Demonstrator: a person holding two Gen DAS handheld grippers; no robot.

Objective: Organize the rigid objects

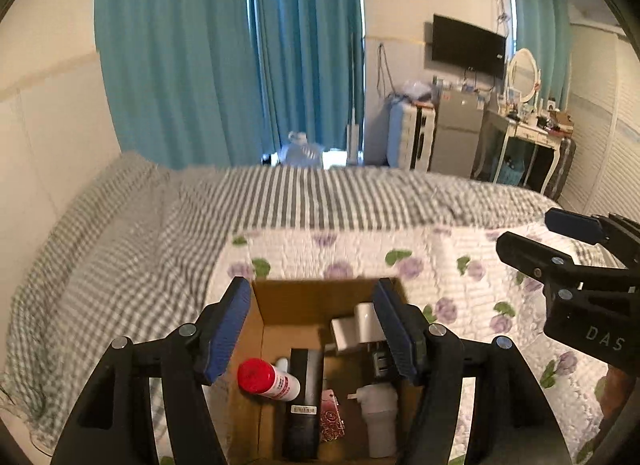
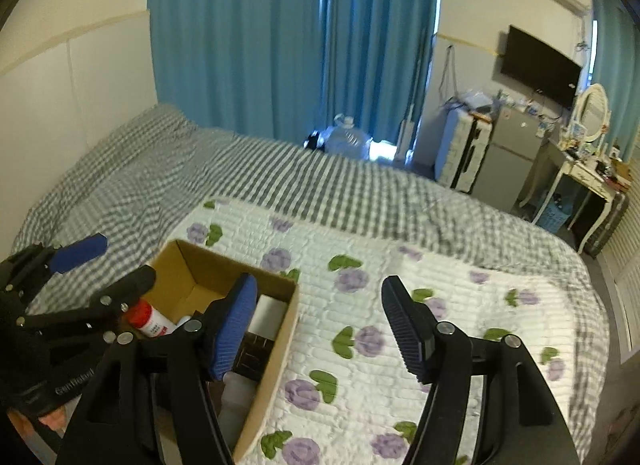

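The bed carries a floral quilt, and on it stands my cardboard box. Inside lie a black case, a white bottle, a red-capped can and a white block. My left gripper gapes empty above the box; my right gripper gapes empty, marked "DAS".

Brown box; red-capped bottle; purple-flowered white quilt; teal curtains.
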